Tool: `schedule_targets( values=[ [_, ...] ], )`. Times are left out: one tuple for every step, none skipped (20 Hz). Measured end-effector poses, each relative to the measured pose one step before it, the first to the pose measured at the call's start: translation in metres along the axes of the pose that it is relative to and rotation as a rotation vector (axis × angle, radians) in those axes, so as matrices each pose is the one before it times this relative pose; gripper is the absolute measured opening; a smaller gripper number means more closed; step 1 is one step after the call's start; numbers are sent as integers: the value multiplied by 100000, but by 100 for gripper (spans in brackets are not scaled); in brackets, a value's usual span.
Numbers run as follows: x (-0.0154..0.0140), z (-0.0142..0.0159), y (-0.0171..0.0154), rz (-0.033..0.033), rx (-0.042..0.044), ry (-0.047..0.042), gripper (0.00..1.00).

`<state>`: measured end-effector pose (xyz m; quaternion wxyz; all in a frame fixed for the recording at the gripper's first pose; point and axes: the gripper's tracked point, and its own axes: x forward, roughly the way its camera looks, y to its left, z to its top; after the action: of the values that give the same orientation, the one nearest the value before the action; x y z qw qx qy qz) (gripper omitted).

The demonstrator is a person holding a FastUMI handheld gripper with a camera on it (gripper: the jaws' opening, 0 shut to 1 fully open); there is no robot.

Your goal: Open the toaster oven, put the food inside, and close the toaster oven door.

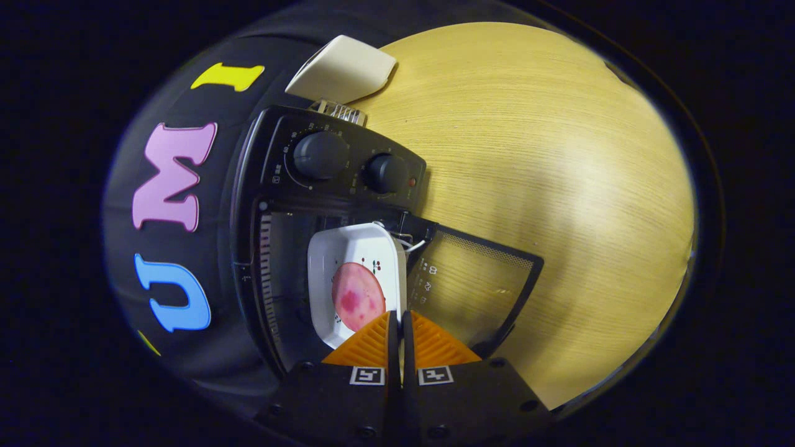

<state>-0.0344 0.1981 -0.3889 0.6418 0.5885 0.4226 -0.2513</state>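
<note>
A black toaster oven [329, 161] with two round knobs stands on the wooden table, seen turned on its side in the gripper view. Its glass door [472, 285] hangs fully open, and the table's wood shows through it. A white square dish [348, 248] holding a round pink slice of food [358, 296] sits in the oven's opening, just ahead of my fingers. My gripper [398, 320] has its orange fingers pressed nearly together on the dish's near rim, by the door's hinge line. How deep the dish reaches into the cavity is hard to tell.
The light wooden table [559, 186] stretches wide beyond the open door. A cream-coloured flat object [343, 68] lies behind the oven's knob end. The booth's black cloth wall [186, 298] stands close along the oven's far side.
</note>
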Motion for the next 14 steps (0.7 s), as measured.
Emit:
schedule_targets(
  values=[
    [590,-413,289,-1167,2158,-484,5],
    [424,-276,393,-513,1444,-1054,5],
    [174,-143,391,-64,1333,-697,5],
    [375,-260,369,-247,962,-113,5],
    [282,-352,264,-100,1087,300,5],
    [309,-310,543,896,1523,644,5],
    [243,-641,485,960,1664,2106,5],
    [258,-485,496,1598,1988,953,5],
    [-18,-385,422,2061,2306,1389,6],
    [239,169,319,1976,1989,242,9],
    [-243,-177,-110,490,1831,446,13],
    [-130,22,-50,732,1568,441,13],
    [-88,-2,226,1861,1525,554,19],
    [-147,-154,-76,327,-98,1964,33]
  ],
)
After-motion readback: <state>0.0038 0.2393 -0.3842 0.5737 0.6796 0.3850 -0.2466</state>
